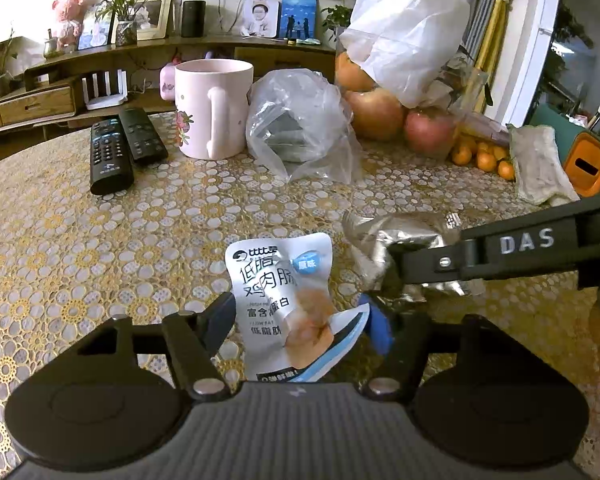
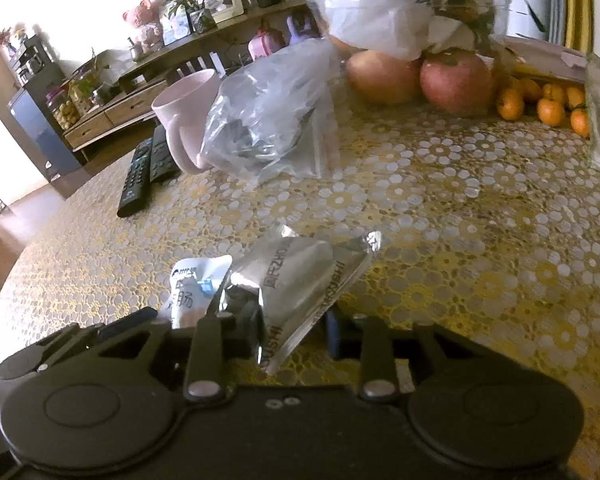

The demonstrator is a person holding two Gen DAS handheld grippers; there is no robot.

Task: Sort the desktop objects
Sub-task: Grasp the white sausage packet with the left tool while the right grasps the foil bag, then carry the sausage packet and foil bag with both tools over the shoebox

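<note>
A white snack packet [image 1: 278, 300] with blue print lies on the flower-patterned tablecloth [image 1: 100, 260]. My left gripper [image 1: 300, 324] is shut on it, and the packet's right edge curls against the blue pad. Just to its right lies a crumpled silver foil packet [image 2: 300, 280]. My right gripper [image 2: 294, 332] is shut on its lower end. In the left wrist view the right gripper [image 1: 394, 276] reaches in from the right onto the silver packet [image 1: 404, 236]. The right wrist view shows the white packet [image 2: 192, 292] at the left, partly behind the foil.
Behind the packets stand a pink mug [image 1: 214, 108], two black remotes [image 1: 116, 148] and a clear plastic bag [image 1: 300, 132]. Apples [image 1: 428, 128], small oranges [image 1: 484, 156], a white bag [image 1: 408, 20] and a folded cloth [image 1: 540, 164] crowd the back right.
</note>
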